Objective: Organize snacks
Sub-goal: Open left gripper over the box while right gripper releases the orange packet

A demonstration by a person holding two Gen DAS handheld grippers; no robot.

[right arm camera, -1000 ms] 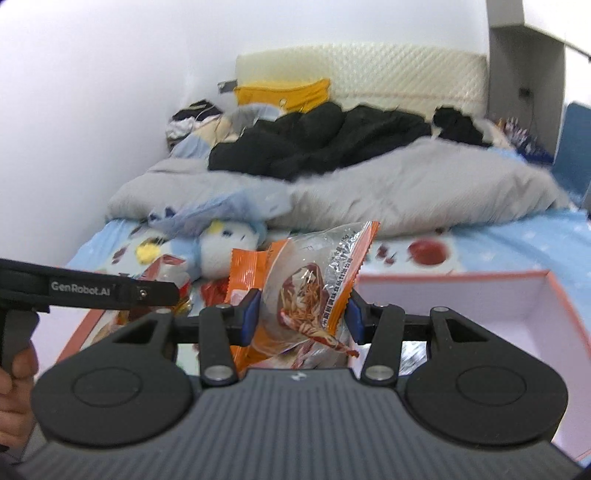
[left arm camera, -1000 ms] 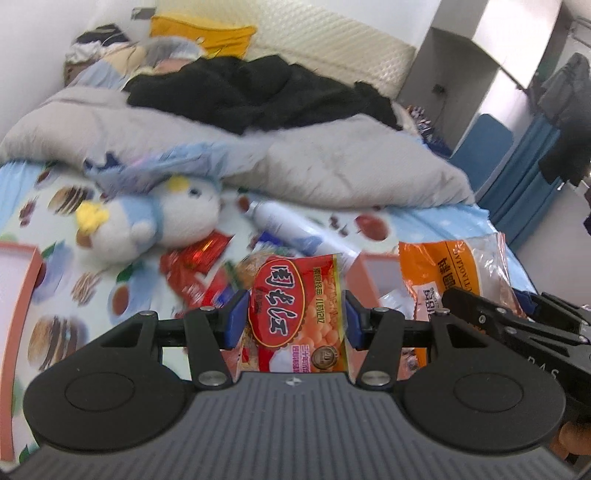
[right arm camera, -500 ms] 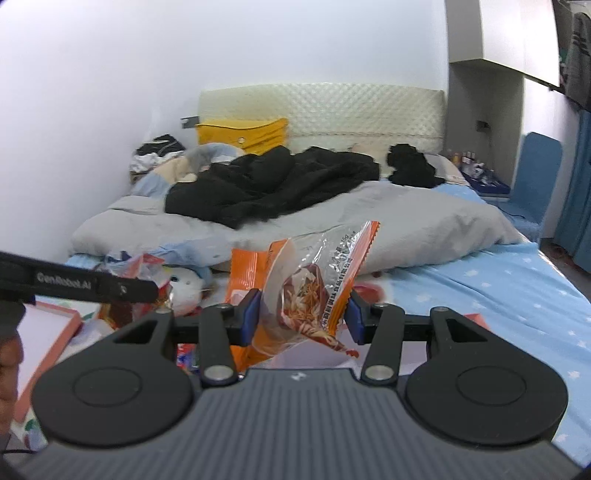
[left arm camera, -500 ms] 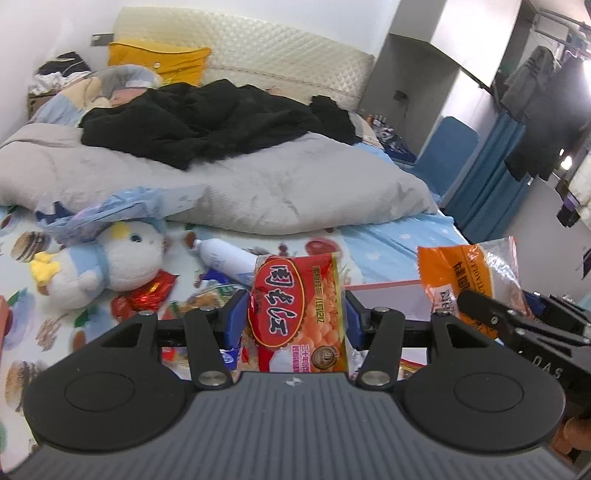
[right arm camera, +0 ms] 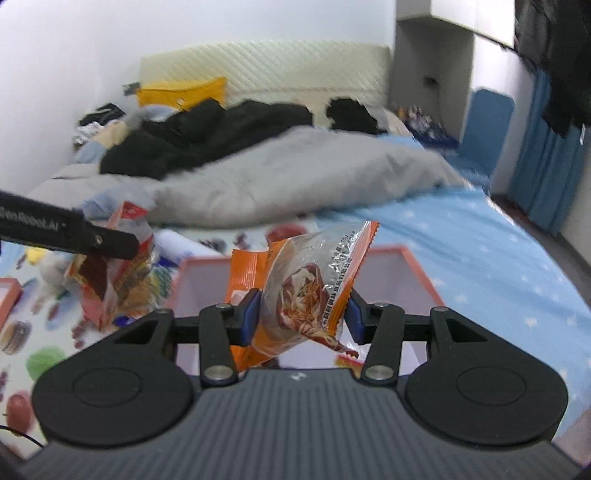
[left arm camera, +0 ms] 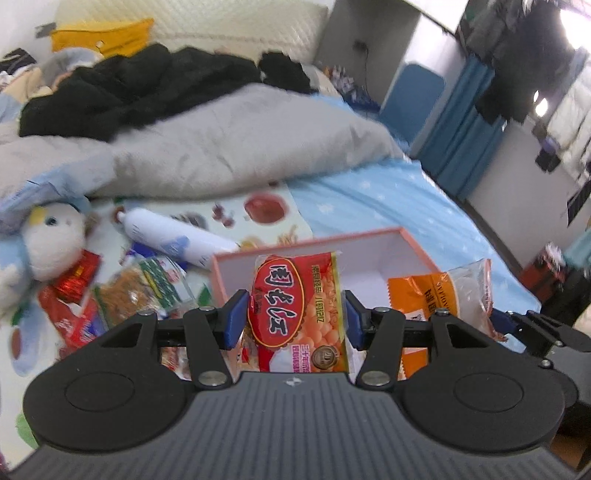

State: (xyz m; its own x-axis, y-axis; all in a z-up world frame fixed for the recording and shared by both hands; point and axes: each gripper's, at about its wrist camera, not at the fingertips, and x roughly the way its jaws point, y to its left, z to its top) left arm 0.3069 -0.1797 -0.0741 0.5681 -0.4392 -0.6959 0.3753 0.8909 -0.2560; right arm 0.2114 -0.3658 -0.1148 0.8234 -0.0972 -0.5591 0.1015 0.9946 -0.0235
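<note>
Cluttered bed [left arm camera: 388,192], pink box [left arm camera: 413,240] (open-topped); left gripper [left arm camera: 295,317] pinching red packet [left arm camera: 295,314], right gripper [right arm camera: 301,314] orange packet [right arm camera: 306,288].

A grey quilt [left arm camera: 229,147] crosses the middle of the frame, black clothing [left arm camera: 136,88] piled behind it. A yellow pillow [left arm camera: 103,35] sits upper left. A plush toy [left arm camera: 51,240] lies at left. A blue chair [left arm camera: 410,99] stands upper right.
</note>
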